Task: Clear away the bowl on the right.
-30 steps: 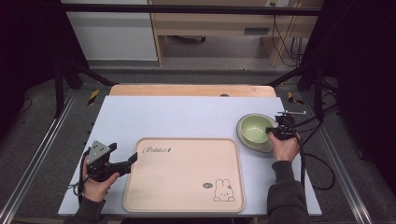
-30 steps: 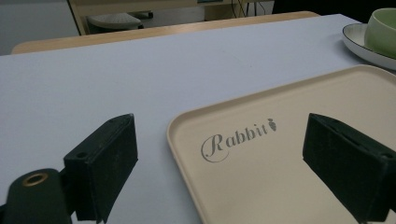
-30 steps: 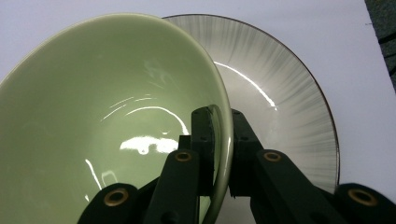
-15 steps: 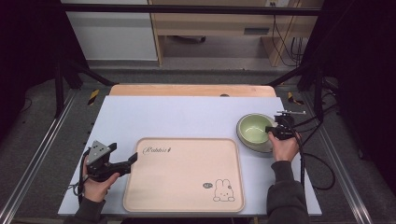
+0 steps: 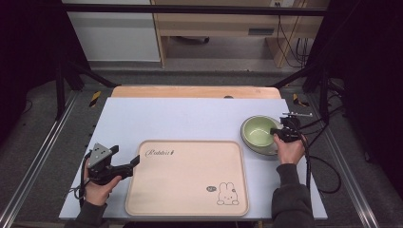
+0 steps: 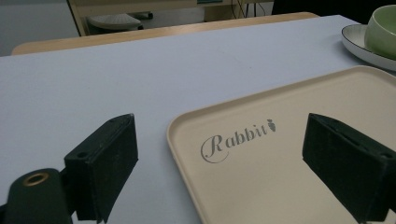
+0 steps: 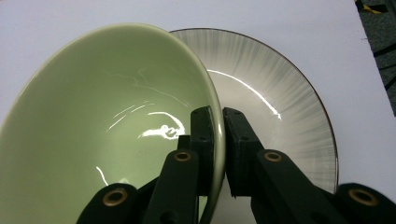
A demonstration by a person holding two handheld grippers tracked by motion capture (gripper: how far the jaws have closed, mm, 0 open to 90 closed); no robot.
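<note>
Right gripper view showed your right gripper (image 7: pixel 215 140) clamped on the bowl's (image 7: pixel 107 116) rim, one jaw inside, one outside, the bowl tilted on the plate (image 7: pixel 280 107) at the table's right. Your left gripper (image 6: pixel 233 158) hung released over the tray's (image 6: pixel 280 177) near-left corner. Judged step: lifting the bowl; next, likely carry it level to the tray. The table (image 5: pixel 190 116) was pale, the room dark.

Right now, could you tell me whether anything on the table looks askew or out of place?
Only the green bowl: it sits tilted on the striped plate, because the right tool has pinched its rim. The beige tray lies flat and bare, with the left tool open at its corner.
</note>
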